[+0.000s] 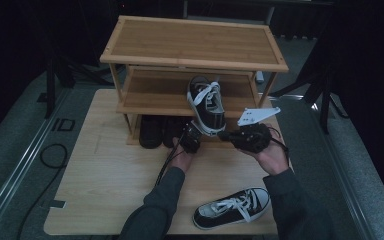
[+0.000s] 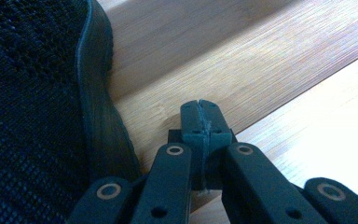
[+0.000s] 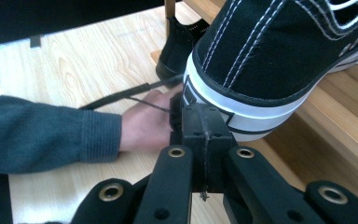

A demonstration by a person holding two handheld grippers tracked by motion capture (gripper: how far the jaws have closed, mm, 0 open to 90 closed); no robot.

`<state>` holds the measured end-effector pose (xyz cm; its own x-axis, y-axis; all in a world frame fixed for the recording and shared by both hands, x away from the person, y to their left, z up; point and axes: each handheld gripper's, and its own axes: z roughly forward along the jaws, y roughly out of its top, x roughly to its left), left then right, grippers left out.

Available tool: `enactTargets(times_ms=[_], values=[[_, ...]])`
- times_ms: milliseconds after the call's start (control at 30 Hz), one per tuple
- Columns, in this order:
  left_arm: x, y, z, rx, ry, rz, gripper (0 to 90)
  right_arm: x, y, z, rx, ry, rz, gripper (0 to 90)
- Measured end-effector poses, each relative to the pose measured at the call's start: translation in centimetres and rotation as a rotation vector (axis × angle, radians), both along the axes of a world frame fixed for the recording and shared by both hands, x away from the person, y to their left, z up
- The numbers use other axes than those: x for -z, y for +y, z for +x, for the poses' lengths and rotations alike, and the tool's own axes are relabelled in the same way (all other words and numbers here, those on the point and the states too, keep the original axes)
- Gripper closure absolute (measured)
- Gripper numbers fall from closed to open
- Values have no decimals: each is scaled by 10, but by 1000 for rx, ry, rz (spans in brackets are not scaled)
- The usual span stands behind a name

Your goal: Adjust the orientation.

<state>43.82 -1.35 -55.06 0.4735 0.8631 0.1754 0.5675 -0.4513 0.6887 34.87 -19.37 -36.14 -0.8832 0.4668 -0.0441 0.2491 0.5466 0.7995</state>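
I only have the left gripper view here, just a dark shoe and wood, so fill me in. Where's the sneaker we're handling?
Observer: The sneaker sits on the middle shelf, toe inward, with its heel hanging over the front edge.
Operator: And the other side?
Observer: The right gripper is shut, with its tips right at the white rubber of that heel.
Operator: Is there a mate to it?
Observer: Yes, a second sneaker lies on the table near its front edge.

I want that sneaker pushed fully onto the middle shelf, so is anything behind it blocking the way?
Nothing visible does. The sneaker sits heel-out on the middle shelf, with bare wood behind it. The shut right gripper is at its heel.
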Motion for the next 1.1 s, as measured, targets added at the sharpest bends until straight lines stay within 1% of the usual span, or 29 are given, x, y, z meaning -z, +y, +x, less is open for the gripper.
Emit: enactTargets(times_ms=[67, 100, 167, 333, 367, 433, 567, 667, 733, 800, 1000, 1100], values=[[0, 0, 0, 1, 0, 5, 900, 1, 2, 3, -6, 10, 3, 900], [0, 0, 0, -2, -2, -4, 900, 1, 2, 4, -10, 17, 9, 900], [0, 0, 0, 1, 0, -3, 900, 2, 4, 5, -15, 17, 13, 900], [0, 0, 0, 2, 2, 4, 900, 5, 8, 12, 21, 4, -9, 900], [0, 0, 0, 2, 3, 1, 900, 5, 8, 14, 22, 12, -1, 900], [0, 0, 0, 4, 2, 0, 900, 5, 9, 16, 5, 24, 15, 900], [0, 0, 0, 6, 0, 4, 900, 5, 16, 16, -5, 14, 5, 900], [-2, 1, 0, 6, 8, 29, 900, 5, 21, 16, -20, 13, 10, 900], [-1, 1, 0, 9, 8, 29, 900, 6, 25, 17, -31, 9, 12, 900], [-1, 1, 1, 10, 8, 29, 900, 7, 28, 18, -40, 15, 18, 900], [-1, 1, 1, 10, 7, 28, 900, 6, 32, 19, -43, -2, 7, 900], [-1, 1, 0, 8, 6, 30, 900, 5, 33, 19, -39, -9, 15, 900]])
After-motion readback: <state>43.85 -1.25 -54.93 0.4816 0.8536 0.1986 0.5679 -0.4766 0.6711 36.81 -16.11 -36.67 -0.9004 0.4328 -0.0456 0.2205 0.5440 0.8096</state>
